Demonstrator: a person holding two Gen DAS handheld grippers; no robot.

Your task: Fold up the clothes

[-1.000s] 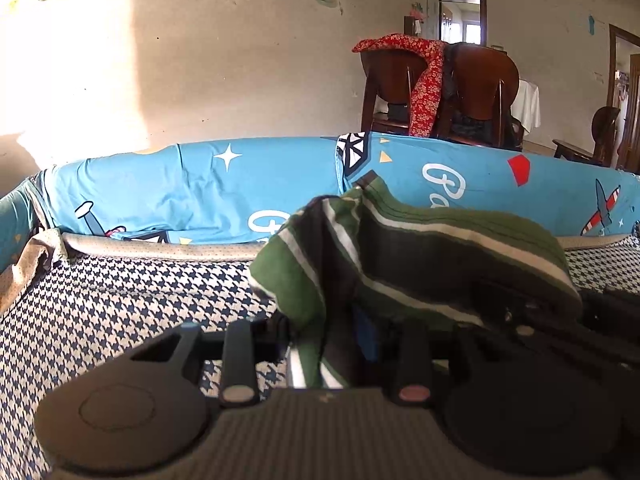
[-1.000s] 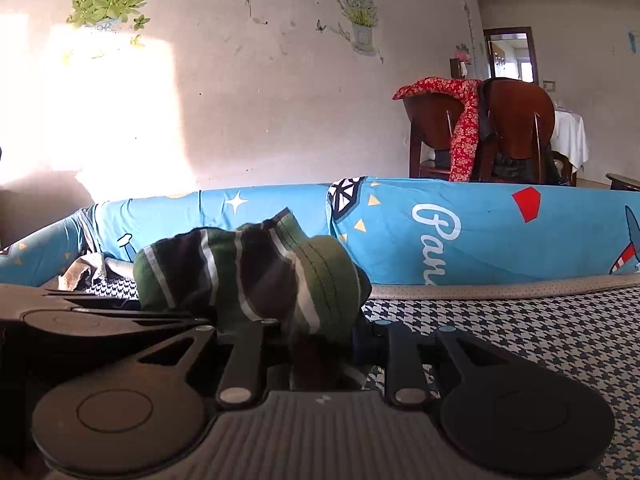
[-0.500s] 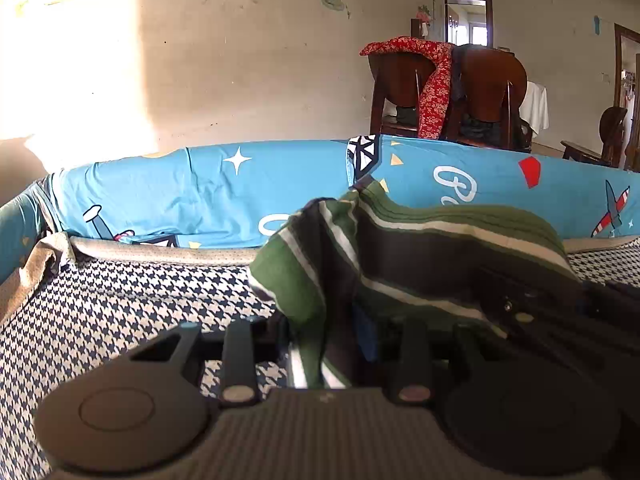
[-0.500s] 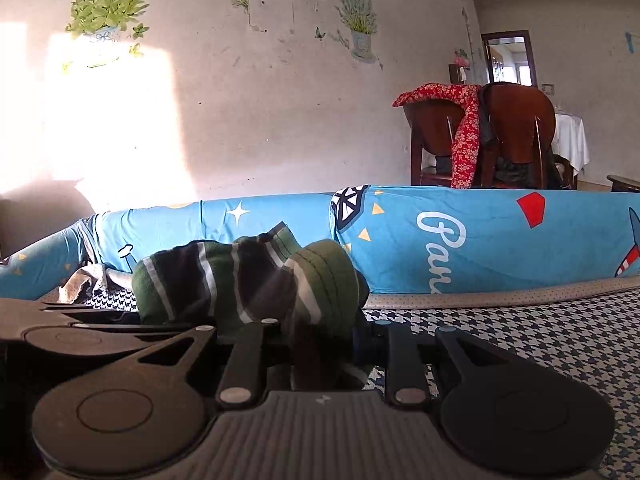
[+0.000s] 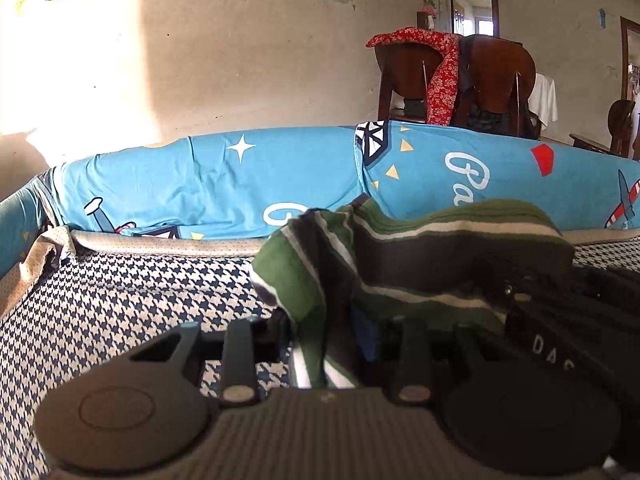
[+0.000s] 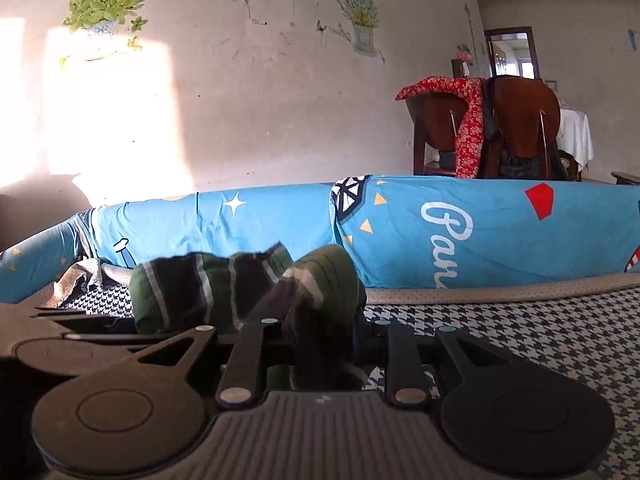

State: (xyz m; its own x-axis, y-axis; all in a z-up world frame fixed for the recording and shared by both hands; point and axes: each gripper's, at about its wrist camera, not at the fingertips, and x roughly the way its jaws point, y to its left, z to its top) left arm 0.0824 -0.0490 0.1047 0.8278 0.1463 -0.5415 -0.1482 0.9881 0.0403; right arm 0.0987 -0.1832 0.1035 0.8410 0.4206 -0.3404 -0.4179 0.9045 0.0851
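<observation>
A green garment with dark and white stripes (image 5: 420, 256) hangs bunched over the houndstooth-patterned surface (image 5: 120, 292). My left gripper (image 5: 326, 340) is shut on one edge of it, the cloth draping over its fingers. In the right wrist view the same striped garment (image 6: 240, 288) is bunched between the two grippers, and my right gripper (image 6: 320, 340) is shut on its other edge. The fingertips of both are hidden by the fabric. The right gripper's black body (image 5: 560, 320) shows at the right of the left wrist view, the left gripper's body (image 6: 60, 332) at the left of the right wrist view.
A blue printed bolster (image 6: 440, 232) runs along the far edge of the surface, below a stained wall with plant stickers (image 6: 104, 4). Dark wooden chairs (image 6: 520, 128) with a red floral cloth (image 6: 464, 120) stand behind at the right. Open houndstooth surface (image 6: 540, 332) lies to the right.
Both views have tilted up slightly, so the bolster and chairs sit lower in the frames. The garment stays held the same way by both grippers.
</observation>
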